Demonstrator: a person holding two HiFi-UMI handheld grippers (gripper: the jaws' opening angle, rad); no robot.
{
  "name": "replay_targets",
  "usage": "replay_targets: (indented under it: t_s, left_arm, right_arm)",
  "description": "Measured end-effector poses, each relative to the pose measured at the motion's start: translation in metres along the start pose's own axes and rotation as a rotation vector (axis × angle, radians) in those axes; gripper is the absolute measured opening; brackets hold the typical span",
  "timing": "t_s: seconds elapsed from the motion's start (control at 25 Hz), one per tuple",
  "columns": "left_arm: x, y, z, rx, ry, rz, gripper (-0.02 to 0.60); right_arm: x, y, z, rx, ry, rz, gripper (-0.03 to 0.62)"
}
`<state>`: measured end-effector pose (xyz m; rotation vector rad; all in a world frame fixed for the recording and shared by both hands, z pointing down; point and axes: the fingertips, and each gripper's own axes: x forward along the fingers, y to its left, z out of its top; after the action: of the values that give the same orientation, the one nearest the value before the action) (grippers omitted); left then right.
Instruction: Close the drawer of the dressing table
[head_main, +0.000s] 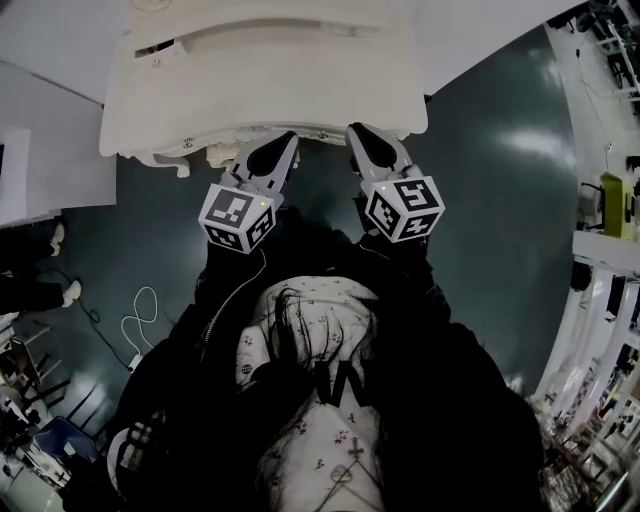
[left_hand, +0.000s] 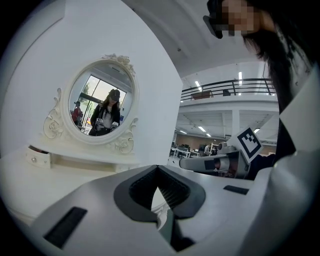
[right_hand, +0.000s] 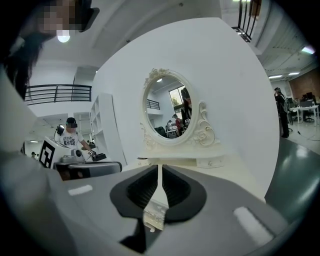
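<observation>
Now left gripper (head_main: 284, 140) and right gripper (head_main: 359, 133) nose the drawer (head_main: 318, 136) front under the dressing table (head_main: 250, 70) top. Left jaws together, right a sliver apart, both empty. Drawer home, or one push short? Can't tell.

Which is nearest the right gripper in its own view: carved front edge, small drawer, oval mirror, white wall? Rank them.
1. Carved front edge, seen between the jaws.
2. Small drawer, right, and oval mirror, centre: too close to call.
3. White wall, behind.

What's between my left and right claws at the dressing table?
Nothing: the head view shows only dark-green floor between the left claw and right claw, by the front edge of the white dressing table.
</observation>
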<state>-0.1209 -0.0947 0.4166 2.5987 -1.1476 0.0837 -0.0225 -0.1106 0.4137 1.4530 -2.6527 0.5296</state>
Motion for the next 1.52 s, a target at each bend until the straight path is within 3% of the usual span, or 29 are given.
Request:
replay_targets:
  t_s: [0.32, 0.76, 1.16, 1.52]
  left_arm:
    - [-0.001, -0.058, -0.004, 0.012, -0.001, 0.026, 0.0]
    - [-0.028, -0.151, -0.048, -0.003, 0.034, 0.096, 0.0]
    - [-0.051, -0.189, -0.062, 0.017, 0.023, 0.133, 0.0]
    - [-0.058, -0.192, -0.064, 0.033, 0.023, 0.147, 0.0]
  right_arm:
    - [-0.067, -0.007, -0.007, -0.012, 0.003, 0.022, 0.035]
    - [-0.158, -0.004, -0.039, -0.002, 0.022, 0.098, 0.035]
    - [-0.196, 0.008, -0.053, -0.002, 0.019, 0.146, 0.012]
    - [-0.198, 0.018, -0.061, -0.043, 0.039, 0.173, 0.009]
